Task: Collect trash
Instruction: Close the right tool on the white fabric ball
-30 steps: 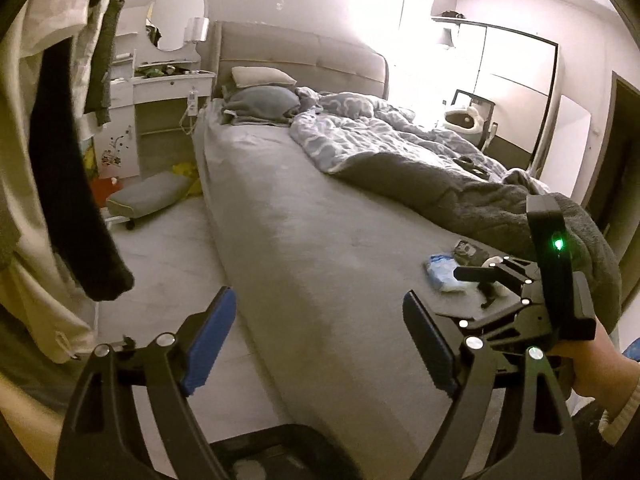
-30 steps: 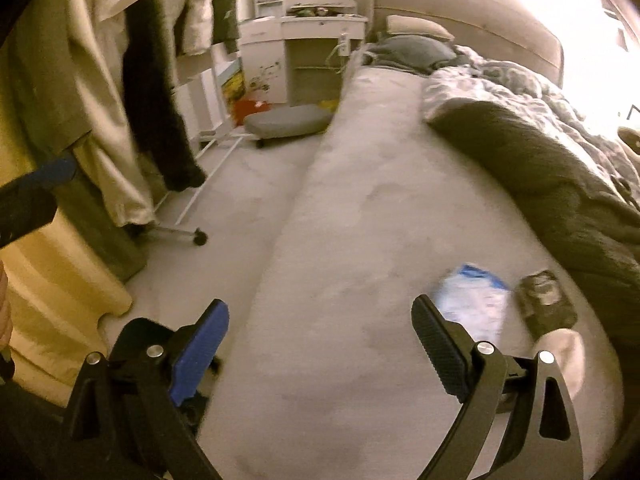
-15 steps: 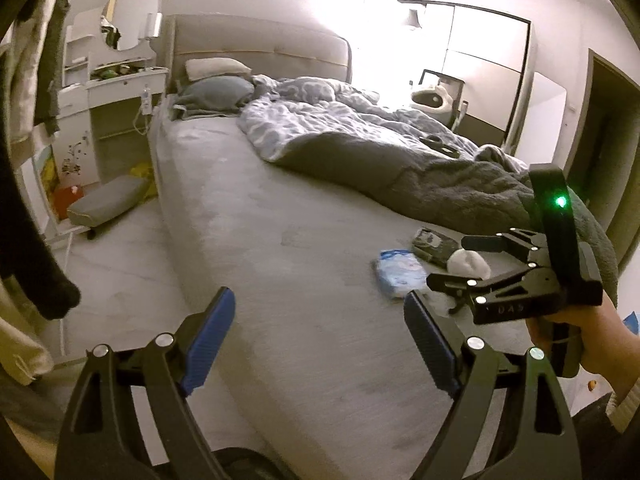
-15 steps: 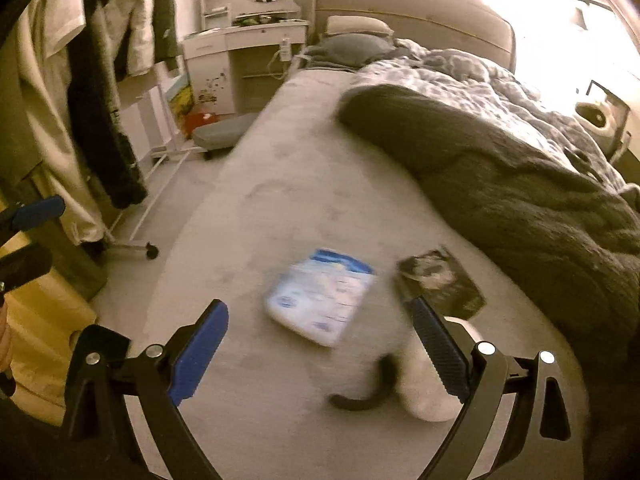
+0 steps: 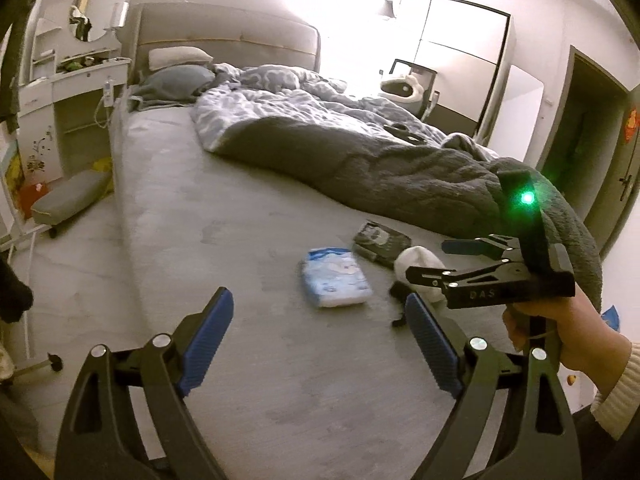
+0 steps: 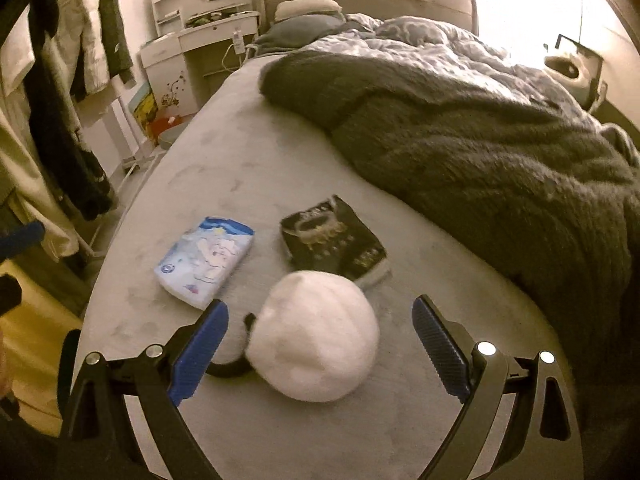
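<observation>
**Right gripper lines up on the white bundle**

We count three items lying close together on the bare grey bed [image 6: 248,152], near the folded-back dark blanket [image 6: 500,152]: a blue-and-white soft pack [image 6: 206,260], a dark packet [image 6: 334,238] and a white bundle [image 6: 316,336] with a dark strap at its side.

Our right gripper [image 6: 320,348] is much the nearer. It tilts steeply down, its jaws wide apart and touching nothing, and the bundle lies directly ahead between the blue pads, slightly toward the left one. The bundle is roundish, so we see no long axis to match. The soft pack's long axis runs diagonally away to the right.

Our left gripper [image 5: 320,344] hangs back over the bed's near part, empty, its jaws opening. The soft pack lies ahead of it, well apart.
</observation>
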A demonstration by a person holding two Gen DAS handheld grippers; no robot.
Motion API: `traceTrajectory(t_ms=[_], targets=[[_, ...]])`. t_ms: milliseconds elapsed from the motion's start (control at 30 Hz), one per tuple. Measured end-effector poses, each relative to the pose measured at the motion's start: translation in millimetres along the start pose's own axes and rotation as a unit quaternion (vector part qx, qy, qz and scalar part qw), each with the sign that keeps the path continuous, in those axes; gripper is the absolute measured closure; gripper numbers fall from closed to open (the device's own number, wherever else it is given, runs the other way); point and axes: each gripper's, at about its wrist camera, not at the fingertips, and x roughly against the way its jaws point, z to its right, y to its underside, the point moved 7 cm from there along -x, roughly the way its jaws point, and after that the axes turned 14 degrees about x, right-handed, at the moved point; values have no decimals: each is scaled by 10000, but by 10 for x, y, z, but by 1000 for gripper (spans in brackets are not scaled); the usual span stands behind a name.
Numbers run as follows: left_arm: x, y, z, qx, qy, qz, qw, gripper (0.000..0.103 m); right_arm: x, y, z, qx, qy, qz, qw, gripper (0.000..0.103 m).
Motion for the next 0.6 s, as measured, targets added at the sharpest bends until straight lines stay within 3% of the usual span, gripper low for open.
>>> traceTrajectory(t_ms=[100,167,367,600], targets=[[-111,46,117,-63,89,-95,9999,11,-9,52,50,-203,-207,11,9996,9],[-197,81,182,-91,147,-184,9997,11,-22,66,83,-377,-366,9,9986,23],[-470,213,430,-258,390,-528,9975,11,-108,133,101,-814,-812,-112,9933,35],[-829,413,640,-640,218,-864,9940,21,-126,164,110,-1045,-1083,-144,9885,46]])
